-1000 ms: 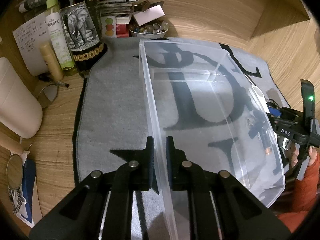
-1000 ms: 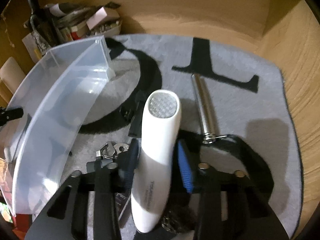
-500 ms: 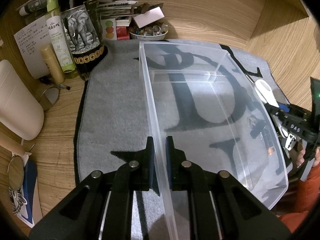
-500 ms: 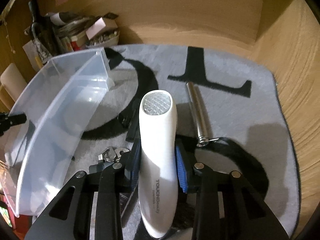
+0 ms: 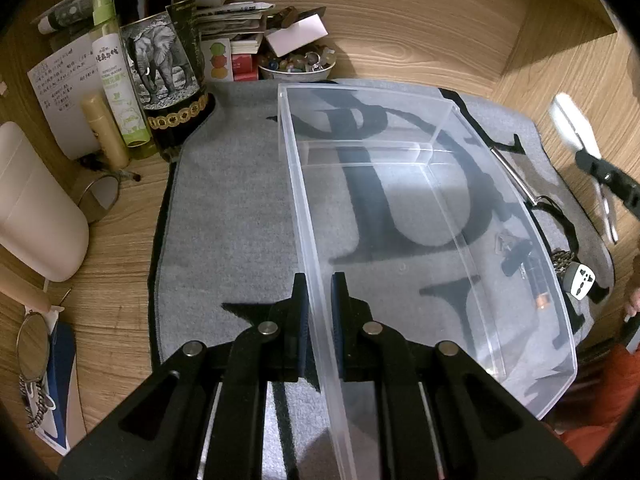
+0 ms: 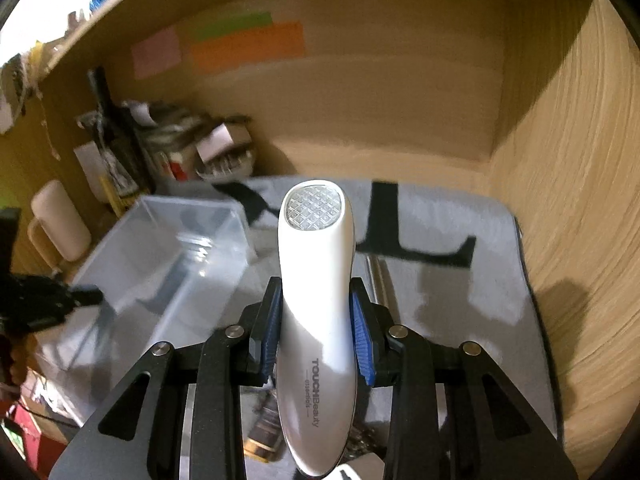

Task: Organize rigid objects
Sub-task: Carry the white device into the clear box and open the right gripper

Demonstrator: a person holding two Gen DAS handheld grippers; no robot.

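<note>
A clear plastic bin (image 5: 420,208) stands on the grey mat (image 5: 232,216); it also shows in the right wrist view (image 6: 168,256). My left gripper (image 5: 318,280) is shut on the bin's near left wall. My right gripper (image 6: 316,312) is shut on a white handheld beauty device (image 6: 316,280) and holds it up above the mat, right of the bin. In the left wrist view the device (image 5: 572,120) appears blurred at the far right. A metal rod (image 5: 512,176) lies on the mat beside the bin, with small dark items (image 5: 520,256) and a white plug (image 5: 580,280) near it.
At the back left stand a dark elephant-label bottle (image 5: 164,68), a green spray bottle (image 5: 116,80), a bowl of trinkets (image 5: 296,64), papers and boxes. A white rounded container (image 5: 36,208) and a mirror (image 5: 32,344) are at the left. Wooden walls enclose the desk.
My right gripper closed on the white device and lifted it off the mat, well above the rod. My left gripper kept its hold on the bin wall.
</note>
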